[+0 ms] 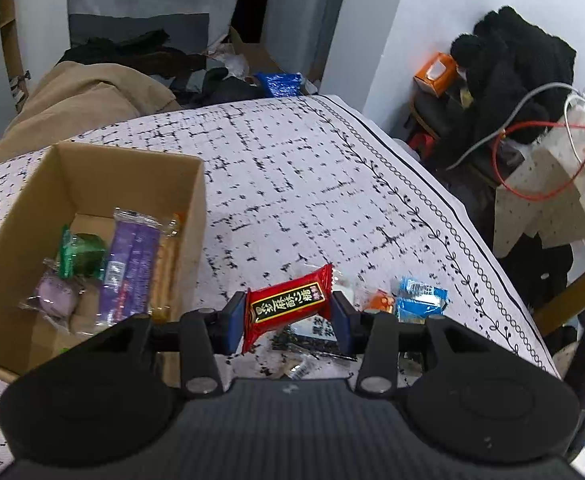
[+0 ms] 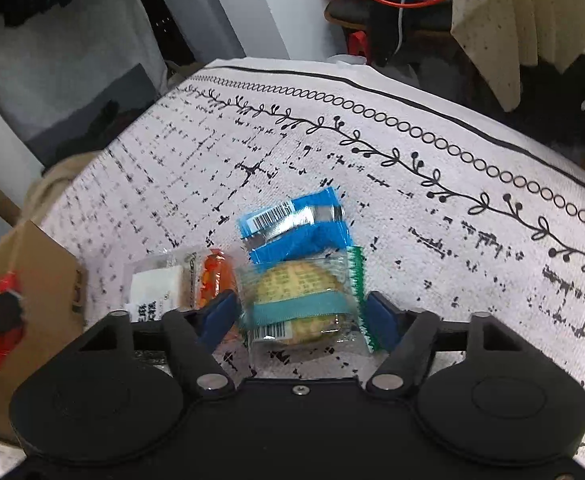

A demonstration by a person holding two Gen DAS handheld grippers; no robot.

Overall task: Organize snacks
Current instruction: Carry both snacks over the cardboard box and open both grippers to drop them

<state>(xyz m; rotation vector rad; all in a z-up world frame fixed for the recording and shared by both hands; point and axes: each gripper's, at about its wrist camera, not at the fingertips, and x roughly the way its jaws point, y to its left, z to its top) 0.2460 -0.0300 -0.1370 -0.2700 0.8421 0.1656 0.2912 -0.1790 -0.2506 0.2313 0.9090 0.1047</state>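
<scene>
Patterned cloth covers the table on which everything lies. Left gripper clamps a red candy packet by its two ends, lifted off the cloth; the cardboard box, open and part-filled, lies to its left, so that hand is the nearer to it. Right gripper straddles a round biscuit packet, its jaws half-wide beside the wrapper's ends; whether they press it I cannot tell. A blue packet lies just beyond the biscuit, farther from the box.
</scene>
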